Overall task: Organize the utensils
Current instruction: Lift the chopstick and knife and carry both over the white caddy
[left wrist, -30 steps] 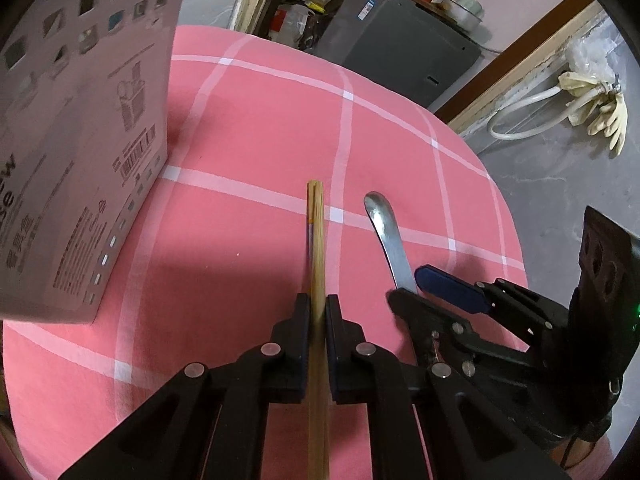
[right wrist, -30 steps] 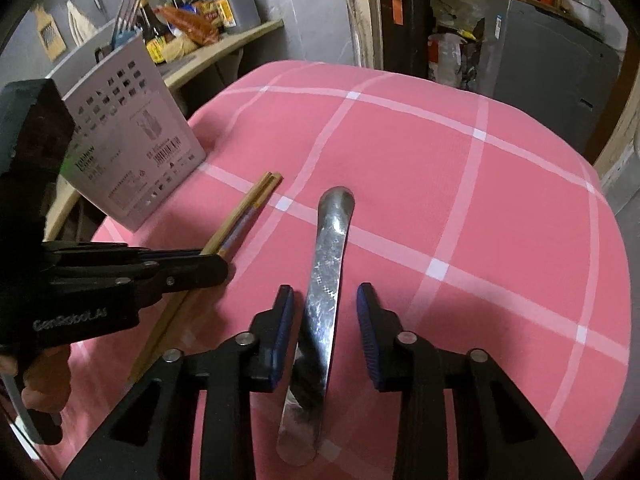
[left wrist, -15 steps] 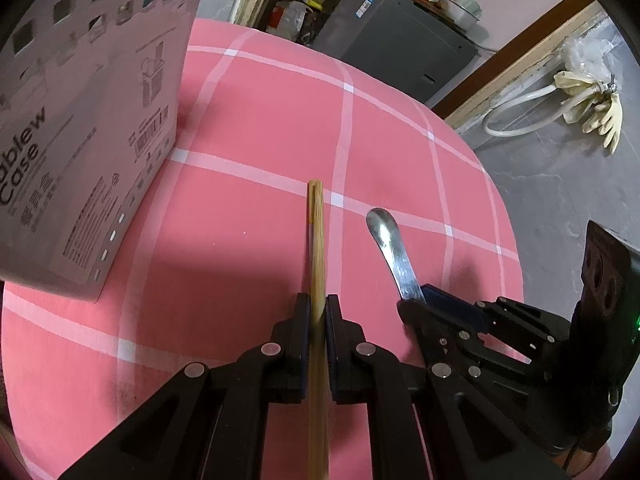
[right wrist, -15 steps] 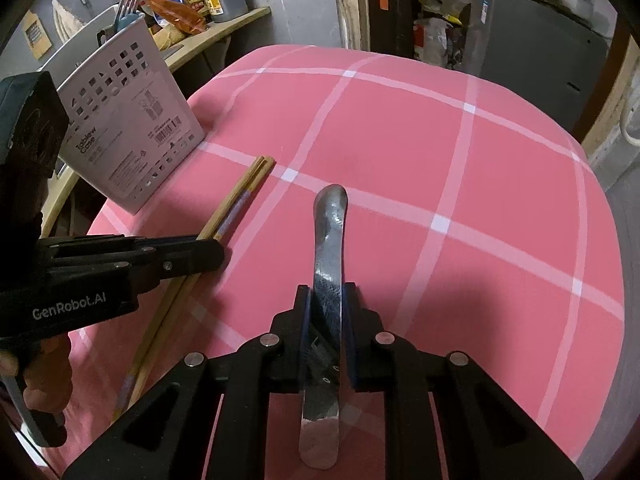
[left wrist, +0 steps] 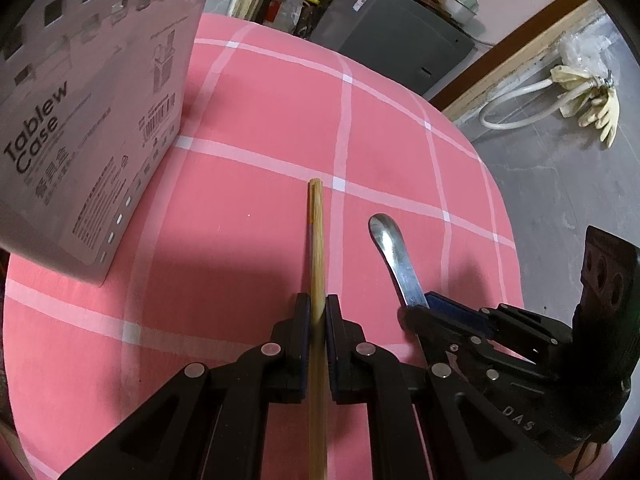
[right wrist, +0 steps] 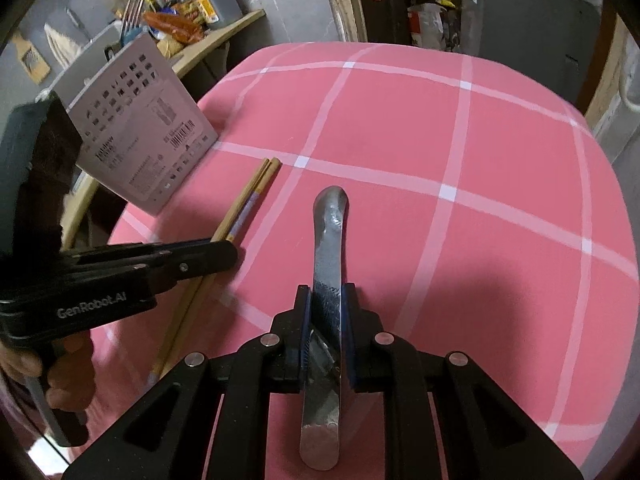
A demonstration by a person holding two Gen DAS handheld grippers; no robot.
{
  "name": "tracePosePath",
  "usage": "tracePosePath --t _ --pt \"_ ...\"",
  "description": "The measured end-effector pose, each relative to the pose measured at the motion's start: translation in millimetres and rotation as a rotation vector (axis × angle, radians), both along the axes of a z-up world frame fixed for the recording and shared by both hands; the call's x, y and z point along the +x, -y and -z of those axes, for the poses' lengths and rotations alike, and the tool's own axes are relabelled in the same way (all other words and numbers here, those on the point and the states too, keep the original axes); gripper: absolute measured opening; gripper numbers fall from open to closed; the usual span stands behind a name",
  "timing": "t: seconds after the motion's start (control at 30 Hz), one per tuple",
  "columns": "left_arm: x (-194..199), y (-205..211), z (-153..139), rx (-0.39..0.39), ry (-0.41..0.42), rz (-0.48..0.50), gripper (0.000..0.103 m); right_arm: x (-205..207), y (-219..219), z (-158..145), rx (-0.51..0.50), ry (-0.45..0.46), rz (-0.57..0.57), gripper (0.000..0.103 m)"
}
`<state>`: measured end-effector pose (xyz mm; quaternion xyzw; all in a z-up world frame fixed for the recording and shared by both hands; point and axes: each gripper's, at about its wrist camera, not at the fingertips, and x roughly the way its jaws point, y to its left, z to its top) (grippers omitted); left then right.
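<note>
A round table under a pink cloth (left wrist: 256,128) crossed by white stripes filled both views; beyond it lay a grey concrete floor, a dark grey cabinet (left wrist: 396,40), and pale rubber gloves (left wrist: 588,104) hanging beside a white hose. In the right wrist view a wooden shelf (right wrist: 208,44) behind the table carried bottles and packets, their labels too small to read.

At the table's left edge stood a white utensil box (left wrist: 80,120) pierced with square holes and holding forks (right wrist: 132,20). Its side bore the words "Tablew Case", a barcode, a line drawing of the box, and small print that could not be read.

The left gripper (left wrist: 318,320) had its jaws pressed together on a pair of wooden chopsticks (left wrist: 316,240), which ran straight ahead between the pads, their far ends lying near a crossing of white stripes. Its body read "GenRobot.AI" in the right wrist view, with a hand (right wrist: 60,376) wrapped around its handle.

The right gripper (right wrist: 326,312) pinched the handle of a metal spoon (right wrist: 328,248), whose rounded handle end pointed away while the other end hung beneath the jaws. Its body carried raised letters reading "DAS" upside down. Chopsticks and spoon lay just beside each other, apart, in front of the box.
</note>
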<state>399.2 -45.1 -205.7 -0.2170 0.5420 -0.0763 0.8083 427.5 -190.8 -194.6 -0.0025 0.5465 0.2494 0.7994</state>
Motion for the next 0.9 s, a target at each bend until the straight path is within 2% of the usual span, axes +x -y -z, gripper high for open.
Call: tracePosePath --t 0.2,0.27,0.4,0.5,0.53,0.63,0.9 --pt "-7.0 0.7 0.3 -0.011 -0.017 0.032 0.007 -14.6 17.1 6.2 0.067 -0.054 0.035 0.013" --pt "-8.3 -2.0 0.8 -0.021 -0.024 0.028 0.007 -19.1 24.3 6.7 0.117 -0.074 0.056 0.013" --pt "-12.3 -3.6 -1.6 -0.014 -0.016 0.037 0.007 -20.8 32.8 9.6 0.166 -0.078 0.090 0.013" --pt "-14.8 -1.3 -3.9 -0.005 -0.009 0.050 0.007 -25.3 32.1 10.7 0.153 -0.068 0.094 0.011" --pt "-16.3 -1.8 -5.1 -0.005 -0.007 0.053 0.007 -28.0 33.1 9.4 0.170 -0.062 0.093 0.002" --pt "-17.5 0.6 -8.2 -0.002 0.001 0.061 0.007 -30.9 28.9 4.0 0.172 -0.028 0.107 0.001" --pt "-22.8 -4.0 -7.9 0.007 -0.005 0.068 0.007 -26.4 14.1 4.6 0.125 -0.022 0.069 0.001"
